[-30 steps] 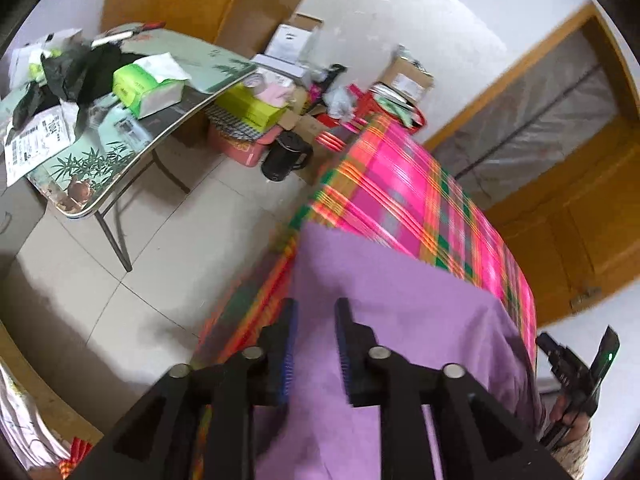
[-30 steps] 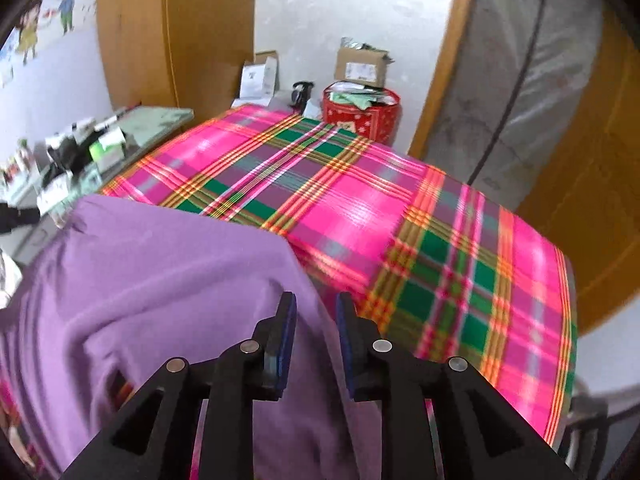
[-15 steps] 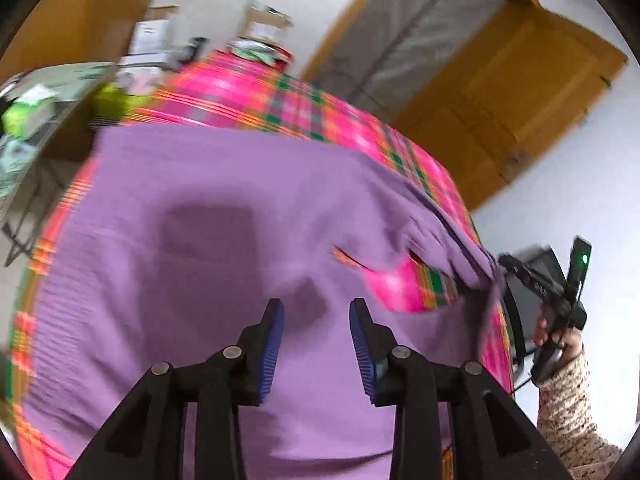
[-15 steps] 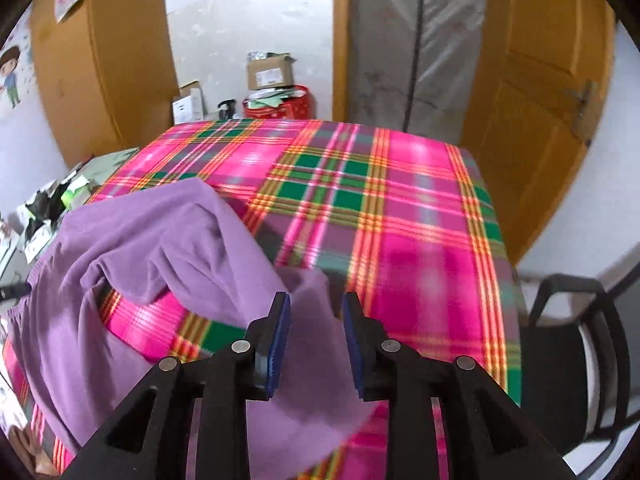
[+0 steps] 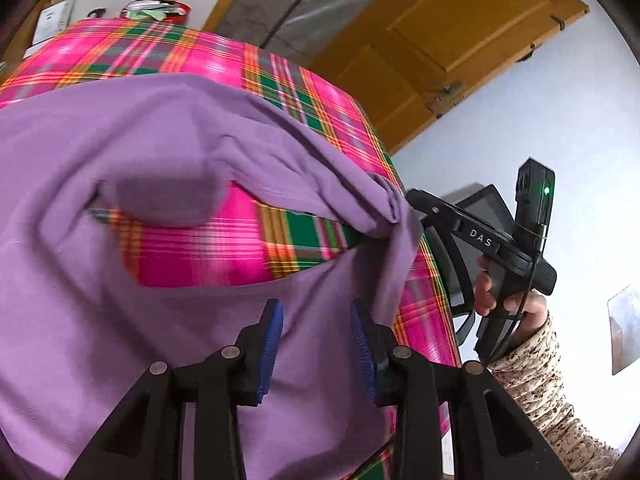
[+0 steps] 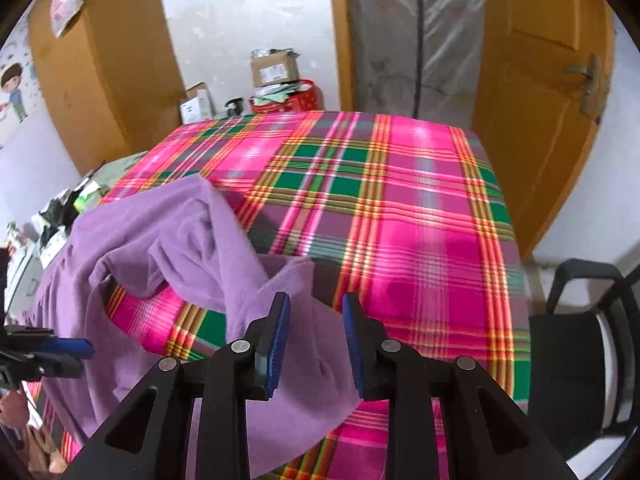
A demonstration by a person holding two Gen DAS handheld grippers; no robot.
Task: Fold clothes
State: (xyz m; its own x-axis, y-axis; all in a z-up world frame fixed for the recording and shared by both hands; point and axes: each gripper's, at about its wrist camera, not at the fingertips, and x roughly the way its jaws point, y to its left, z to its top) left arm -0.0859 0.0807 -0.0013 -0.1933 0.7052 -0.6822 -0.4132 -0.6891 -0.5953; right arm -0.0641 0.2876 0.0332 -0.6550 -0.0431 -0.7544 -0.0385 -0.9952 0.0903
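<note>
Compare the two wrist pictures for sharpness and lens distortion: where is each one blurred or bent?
Left wrist view: plaid tablecloth in the gap of the purple garment is smeared; the door bows strongly. Right wrist view: mostly sharp, slight softness on the chair; door frames curve outward, dark vignette at corners.

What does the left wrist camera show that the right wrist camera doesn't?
Only the left wrist view shows the person's hand in a speckled knit sleeve holding the right gripper's handle. Only the right wrist view shows the black chair, the red round tin and the cluttered side table. Both show the crumpled purple garment on the pink and green plaid tablecloth, and open jaws.
</note>
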